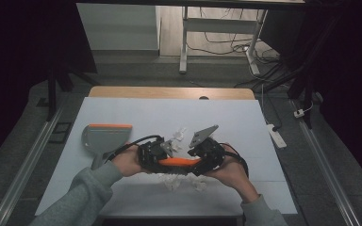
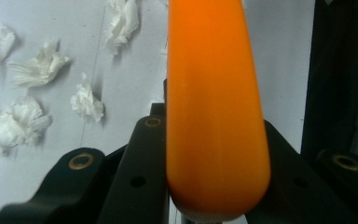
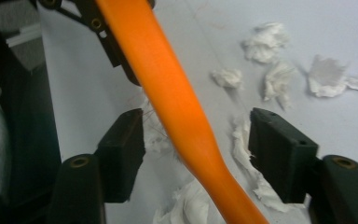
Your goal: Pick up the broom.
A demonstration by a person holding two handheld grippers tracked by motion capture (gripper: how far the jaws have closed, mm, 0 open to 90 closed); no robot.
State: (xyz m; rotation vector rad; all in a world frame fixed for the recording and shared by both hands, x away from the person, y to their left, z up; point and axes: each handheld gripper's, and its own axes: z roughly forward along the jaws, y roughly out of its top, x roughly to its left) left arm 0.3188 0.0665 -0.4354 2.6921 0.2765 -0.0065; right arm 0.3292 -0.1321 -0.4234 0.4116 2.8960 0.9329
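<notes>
White sheeting covers the table (image 1: 122, 113). Left gripper (image 2: 216, 140) clamps the fat end of an orange handle (image 1: 179, 161); right gripper (image 3: 198, 135) stands wide around its slimmer stretch, apparently untouching. Smooth, rigid, probably slick, so it is best pinched at the waist. Crumpled tissue scraps (image 2: 37, 70) lie around; a grey dustpan (image 1: 104, 137) sits far left.

Both forearms in grey knit sleeves (image 1: 87, 188), ribbed at the cuffs. Left gripper (image 1: 162, 151) and right gripper (image 1: 199, 155): black bodies, brass-ringed screws at the jaw pivots, black cables, a grey three-cornered plate (image 1: 202, 135) atop the right gripper.
</notes>
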